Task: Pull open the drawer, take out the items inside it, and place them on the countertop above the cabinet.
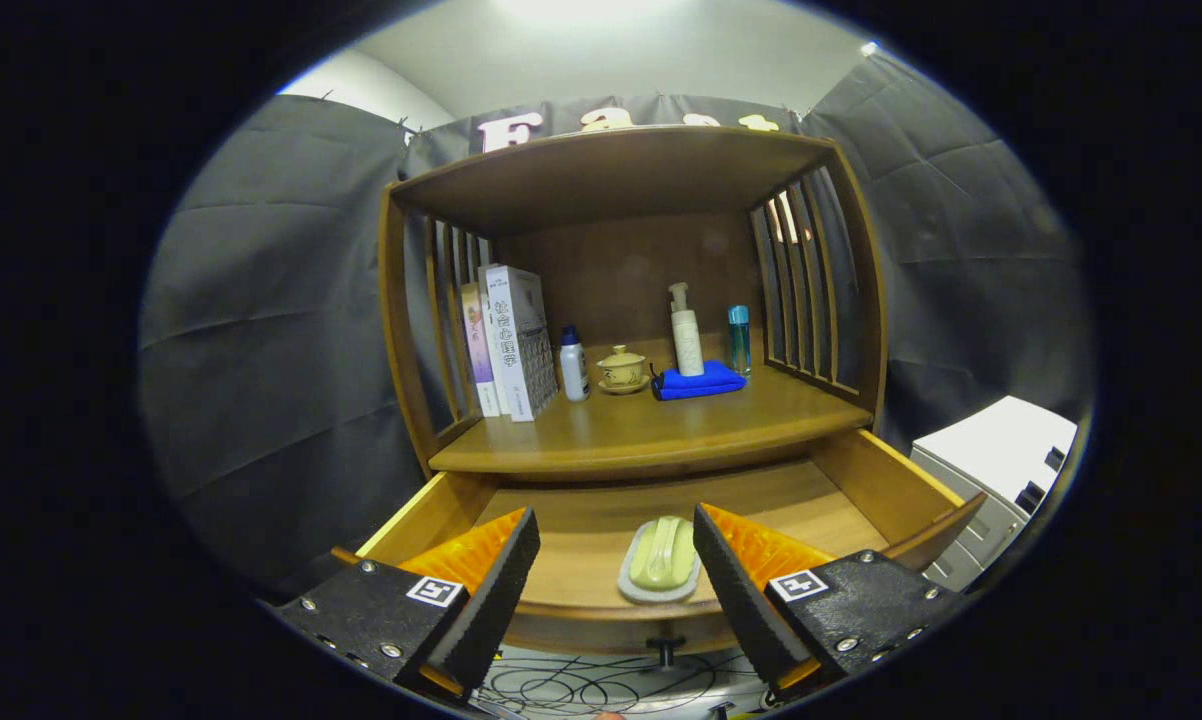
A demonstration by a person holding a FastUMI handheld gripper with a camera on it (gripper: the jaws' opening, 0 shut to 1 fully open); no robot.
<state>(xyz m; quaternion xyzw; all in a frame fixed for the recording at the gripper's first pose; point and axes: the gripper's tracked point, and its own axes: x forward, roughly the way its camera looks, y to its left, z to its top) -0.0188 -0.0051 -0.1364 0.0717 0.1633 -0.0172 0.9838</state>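
The gripper is spread wide; its fingers grip nothing and touch nothing. The wooden drawer of the brown wooden cabinet stands pulled open beneath the fingers. Between the fingers, slightly nearer the right one, a pale green soap bar on a white oval dish lies on the drawer floor near its front wall. Beyond the fingers, the wooden countertop carries upright books, a white bottle, a yellow lidded cup, a folded blue cloth, a pump bottle and a blue bottle.
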